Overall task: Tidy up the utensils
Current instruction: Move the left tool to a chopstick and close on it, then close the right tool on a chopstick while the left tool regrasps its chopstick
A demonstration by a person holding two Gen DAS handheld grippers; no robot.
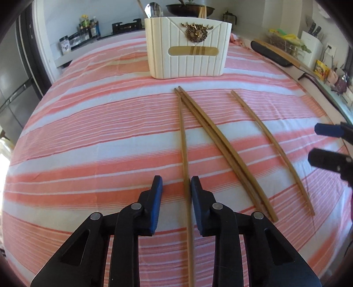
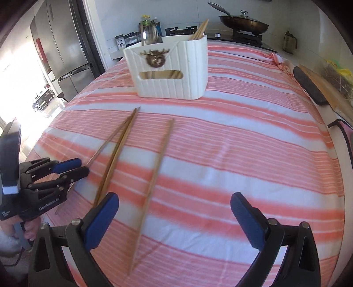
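Note:
Several wooden chopsticks lie on the striped cloth in front of a white utensil holder [image 1: 187,47] that holds a metal spoon [image 1: 153,10] and more chopsticks. My left gripper [image 1: 176,183] is open, low over the cloth, its fingers on either side of the leftmost chopstick [image 1: 184,143]. A crossed pair [image 1: 218,145] and a single chopstick [image 1: 273,143] lie to its right. My right gripper [image 2: 174,205] is wide open above the cloth, with the single chopstick [image 2: 154,174] between its fingers. The holder [image 2: 169,68] stands beyond. The left gripper also shows in the right wrist view [image 2: 75,168].
A pink and white striped cloth [image 1: 88,132] covers the table. A dark board and wooden board [image 1: 273,54] lie at the right edge. A stove with a pan [image 2: 245,24] and bottles [image 1: 88,26] stand behind. A fridge [image 2: 64,50] stands at left.

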